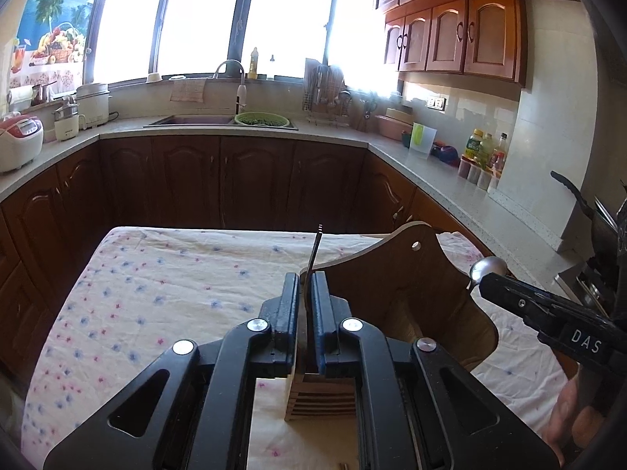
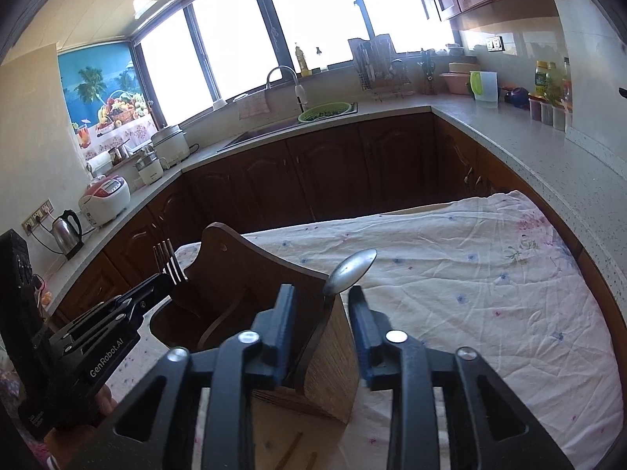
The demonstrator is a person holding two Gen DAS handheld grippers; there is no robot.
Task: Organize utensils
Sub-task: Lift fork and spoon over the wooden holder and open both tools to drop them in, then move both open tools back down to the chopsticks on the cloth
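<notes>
A brown wooden utensil holder (image 1: 411, 286) (image 2: 235, 274) with a tall back board stands on the floral tablecloth (image 1: 156, 286) (image 2: 470, 293). A metal fork (image 1: 315, 246) (image 2: 168, 258) stands tines up in the holder's left side. My left gripper (image 1: 305, 282) (image 2: 162, 280) has narrow jaws around its handle, with a small gap showing, so the pads do not clamp it. A metal spoon (image 2: 348, 270) (image 1: 488, 266) stands bowl up in the holder's right compartment. My right gripper (image 2: 321, 293) (image 1: 484, 280) is open wide around it without pressing it.
Kitchen counters wrap around behind the table, with a sink (image 1: 188, 120), a rice cooker (image 1: 19, 141), a kettle (image 2: 68, 235) and bottles (image 1: 482, 149). A dark pan handle (image 1: 568, 188) juts in at the right. A person's hand (image 1: 568, 423) holds the right gripper.
</notes>
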